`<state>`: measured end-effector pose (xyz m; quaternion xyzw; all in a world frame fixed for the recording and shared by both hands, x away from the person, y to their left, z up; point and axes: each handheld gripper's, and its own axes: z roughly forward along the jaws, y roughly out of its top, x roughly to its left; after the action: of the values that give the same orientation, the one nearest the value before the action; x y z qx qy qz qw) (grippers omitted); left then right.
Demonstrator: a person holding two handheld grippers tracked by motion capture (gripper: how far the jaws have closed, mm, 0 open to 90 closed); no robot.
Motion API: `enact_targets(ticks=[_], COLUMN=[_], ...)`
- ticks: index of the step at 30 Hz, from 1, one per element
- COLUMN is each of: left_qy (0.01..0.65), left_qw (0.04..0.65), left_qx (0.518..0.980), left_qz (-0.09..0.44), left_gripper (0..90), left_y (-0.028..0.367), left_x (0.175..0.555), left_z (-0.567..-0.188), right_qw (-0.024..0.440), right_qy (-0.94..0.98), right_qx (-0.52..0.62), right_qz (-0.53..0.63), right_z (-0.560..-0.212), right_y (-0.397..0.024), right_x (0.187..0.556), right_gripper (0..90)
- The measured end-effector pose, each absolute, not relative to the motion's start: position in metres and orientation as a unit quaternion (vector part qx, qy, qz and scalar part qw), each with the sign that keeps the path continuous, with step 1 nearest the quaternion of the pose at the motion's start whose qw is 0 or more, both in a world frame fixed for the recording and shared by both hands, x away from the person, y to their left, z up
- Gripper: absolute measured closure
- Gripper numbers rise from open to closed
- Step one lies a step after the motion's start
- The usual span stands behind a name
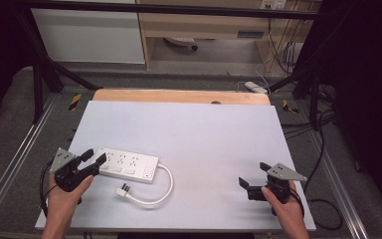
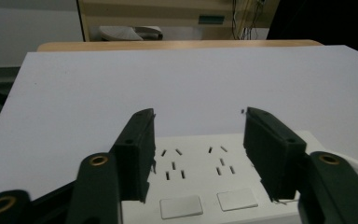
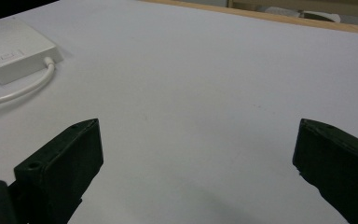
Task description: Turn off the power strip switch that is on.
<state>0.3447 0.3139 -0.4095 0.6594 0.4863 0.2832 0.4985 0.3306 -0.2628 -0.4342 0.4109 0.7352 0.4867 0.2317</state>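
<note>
A white sheet covers the table [image 1: 189, 134], with a strip of bare wood along its far edge at the top of the frame; beyond it stand a wooden cabinet and loose cables on grey floor. The white power strip [image 1: 127, 164] lies at lower left, its cord [image 1: 163, 191] looping to a plug. The left gripper [image 1: 93, 160] hovers at the strip's end, jaws parted and clamping nothing. At lower right, the right gripper [image 1: 253, 175] stands wide open and empty.
</note>
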Motion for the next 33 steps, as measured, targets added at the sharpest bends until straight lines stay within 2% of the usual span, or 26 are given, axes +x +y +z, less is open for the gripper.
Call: enact_targets(ticks=[11, 33], left_qy=[0.481, 0.454], left_qw=[0.533, 0.569], left_qx=[0.638, 0.622], left_qz=[0.278, 0.288], left_gripper=[11.1, 5.1], left_y=[0.313, 0.327], left_x=[0.335, 0.297], left_z=[-0.396, -0.379], right_qw=[0.229, 0.23], right_qy=[0.737, 0.734], right_qx=[0.411, 0.414], right_qz=[0.485, 0.487], right_z=[-0.435, -0.435], right_y=[-0.263, -0.264], right_x=[0.331, 0.33], right_gripper=[2.1, 2.0])
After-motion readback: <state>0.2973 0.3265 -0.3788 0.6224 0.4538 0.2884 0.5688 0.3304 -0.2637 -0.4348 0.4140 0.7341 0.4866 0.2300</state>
